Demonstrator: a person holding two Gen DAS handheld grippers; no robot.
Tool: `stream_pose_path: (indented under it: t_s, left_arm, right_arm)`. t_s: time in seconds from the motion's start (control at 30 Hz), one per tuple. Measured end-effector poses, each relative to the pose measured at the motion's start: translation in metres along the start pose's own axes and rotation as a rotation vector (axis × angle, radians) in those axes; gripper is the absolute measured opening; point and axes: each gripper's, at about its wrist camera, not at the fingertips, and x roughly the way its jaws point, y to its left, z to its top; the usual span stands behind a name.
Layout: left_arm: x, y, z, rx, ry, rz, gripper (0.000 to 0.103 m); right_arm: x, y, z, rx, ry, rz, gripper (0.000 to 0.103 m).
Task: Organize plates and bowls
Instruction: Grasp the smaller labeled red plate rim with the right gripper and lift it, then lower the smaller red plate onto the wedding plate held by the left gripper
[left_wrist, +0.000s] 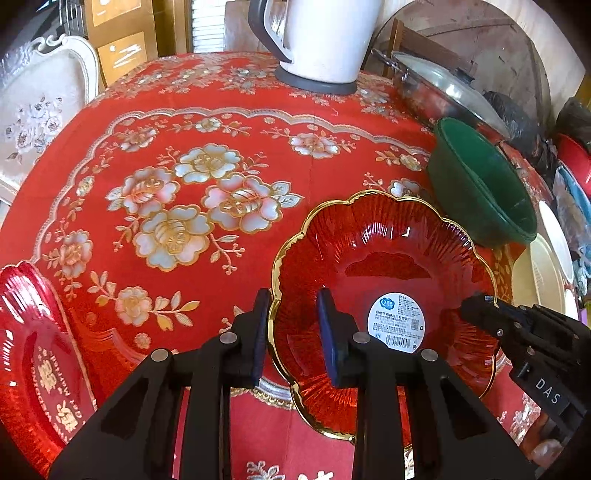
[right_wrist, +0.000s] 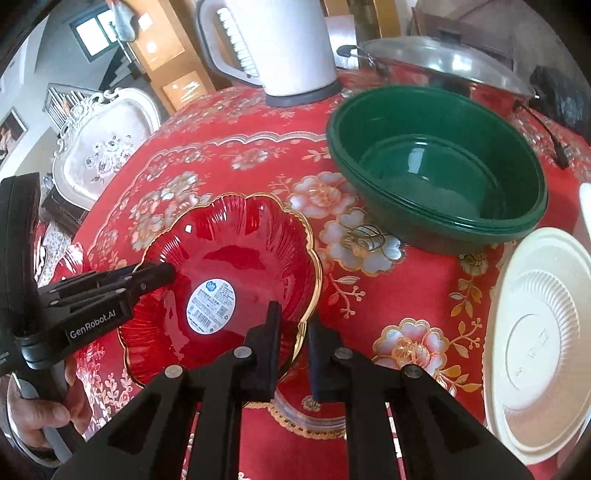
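Observation:
A red glass bowl with a scalloped gold rim and a white label sits on the red floral tablecloth; it also shows in the right wrist view. My left gripper straddles its left rim, one finger outside, one inside, jaws apart with a gap. My right gripper straddles its right rim the same way. Stacked green bowls stand behind, also in the left wrist view. A white ribbed plate lies at the right.
A white kettle stands at the table's back, a lidded steel pot beside it. A red printed tray lies at the left. White dishes sit at the right edge. A chair stands beyond the table.

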Motion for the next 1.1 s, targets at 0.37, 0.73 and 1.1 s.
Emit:
stream_pose_path:
  t_s: [0.37, 0.73, 1.1]
  left_arm:
    - [-0.044, 0.020, -0.007, -0.028, -0.063, 0.014, 0.025]
    - [-0.097, 0.076, -0.030, -0.096, -0.140, 0.072, 0.025]
    - [-0.130, 0.146, -0.062, -0.186, -0.174, 0.151, 0.025]
  right_arm:
    - [-0.024, 0.028, 0.003, -0.048, -0.045, 0.014, 0.011]
    - [-0.031, 0.085, 0.006, -0.135, -0.075, 0.072, 0.011]
    - [-0.013, 0.163, 0.007, -0.248, -0.054, 0.142, 0.011]
